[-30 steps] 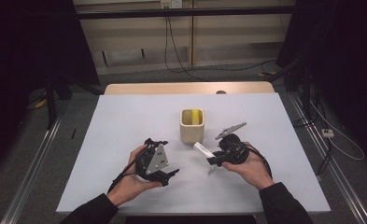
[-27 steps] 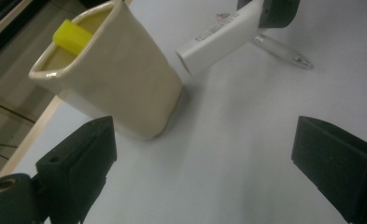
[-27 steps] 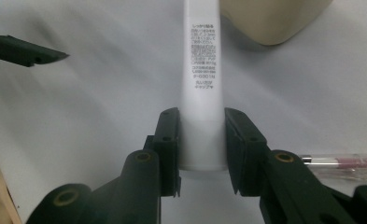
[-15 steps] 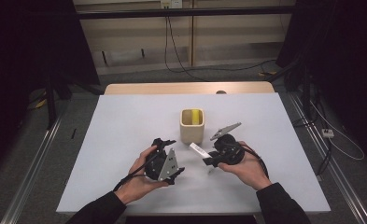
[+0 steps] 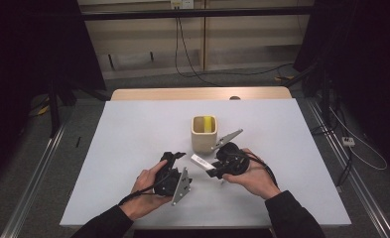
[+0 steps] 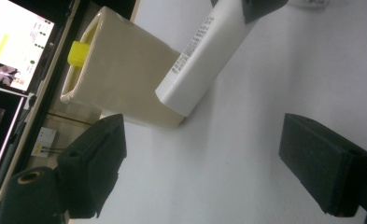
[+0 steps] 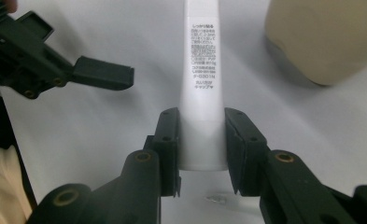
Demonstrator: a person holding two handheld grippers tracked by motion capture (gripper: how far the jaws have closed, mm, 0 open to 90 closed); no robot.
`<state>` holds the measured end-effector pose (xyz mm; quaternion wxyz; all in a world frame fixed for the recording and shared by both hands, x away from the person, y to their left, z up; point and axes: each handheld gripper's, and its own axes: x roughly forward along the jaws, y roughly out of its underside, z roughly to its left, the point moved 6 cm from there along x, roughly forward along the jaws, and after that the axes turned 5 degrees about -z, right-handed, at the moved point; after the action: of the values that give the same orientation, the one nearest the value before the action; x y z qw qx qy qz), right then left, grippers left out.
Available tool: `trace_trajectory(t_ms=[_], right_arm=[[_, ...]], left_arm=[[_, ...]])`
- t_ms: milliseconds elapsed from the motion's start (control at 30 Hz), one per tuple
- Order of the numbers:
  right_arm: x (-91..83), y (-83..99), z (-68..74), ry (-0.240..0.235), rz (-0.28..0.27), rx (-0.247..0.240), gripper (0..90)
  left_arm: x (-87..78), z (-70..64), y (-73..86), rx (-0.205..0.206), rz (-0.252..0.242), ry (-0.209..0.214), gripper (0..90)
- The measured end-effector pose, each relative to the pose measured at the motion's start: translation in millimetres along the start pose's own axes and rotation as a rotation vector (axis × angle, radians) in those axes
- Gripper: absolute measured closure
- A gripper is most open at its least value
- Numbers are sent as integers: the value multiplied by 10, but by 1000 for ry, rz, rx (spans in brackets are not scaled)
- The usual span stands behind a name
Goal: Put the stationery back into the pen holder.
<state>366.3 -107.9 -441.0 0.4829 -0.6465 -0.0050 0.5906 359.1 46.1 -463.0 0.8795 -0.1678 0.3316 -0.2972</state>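
White tube (image 7: pixel 202 84) with black printed text clamped at its lower end between jaws of right tongs (image 7: pixel 202 140), held just above the counter (image 5: pixel 133 134), front end pointing toward left tongs (image 5: pixel 175 163) and passing close beside beige cup (image 5: pixel 204 134). Same tube (image 5: pixel 201 161) seen in high view between the two hands, near counter's front middle. Left tongs spread wide, nothing between jaws, hovering over bare counter just short of tube's free end (image 6: pixel 204 60). Cup upright near counter centre, yellow item (image 5: pixel 209 123) standing inside against one wall; same yellow piece (image 6: pixel 78 52) visible at rim in left gripper view. Right hand (image 5: pixel 252 176) and left hand (image 5: pixel 145 191) in from front edge, dark sleeves. Counter top pale grey-white, matte, plain, with a wooden strip (image 5: pixel 197 93) along far edge. Room dim: grey floor, metal rails (image 5: pixel 33 173) at both sides, cables (image 5: pixel 192 59) trailing across floor behind, dark stands left and right, light panel wall at back. Lit monitor (image 6: pixel 17 46) at edge of left gripper view.
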Motion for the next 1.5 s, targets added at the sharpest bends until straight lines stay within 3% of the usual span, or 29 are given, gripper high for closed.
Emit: trace_trajectory(t_ms=[133,500,600,633,667,700,900,1000,1100,1300,1400,1500], right_arm=[[24,-41,38,-21,10,-12,681],[152,-137,136,-40,42,-42,681],[163,-175,183,-49,26,-62,680],[169,-182,194,-49,26,-68,680],[176,-185,204,-52,29,-68,681],[183,-187,211,-55,32,-72,681],[241,-202,236,-53,37,-77,681],[263,-204,253,-62,43,-80,680],[270,-202,258,-63,46,-75,680],[272,-201,247,-68,41,-54,679],[268,-214,238,-71,27,-54,678],[265,-215,246,-70,21,-57,675]], left_arm=[[0,-15,20,56,26,-27,229],[-14,-53,-23,181,5,-111,413],[-13,-73,-31,189,4,-115,439],[-15,-76,-32,217,16,-103,452],[-4,-98,-32,208,8,-97,479],[-12,-89,-37,238,20,-103,496],[13,-131,-49,254,10,-75,556],[10,-142,-50,263,17,-77,620],[16,-151,-48,292,25,-83,634],[27,-168,-40,303,41,-81,661],[28,-173,-35,293,50,-78,679],[29,-189,-31,248,58,-63,689]])
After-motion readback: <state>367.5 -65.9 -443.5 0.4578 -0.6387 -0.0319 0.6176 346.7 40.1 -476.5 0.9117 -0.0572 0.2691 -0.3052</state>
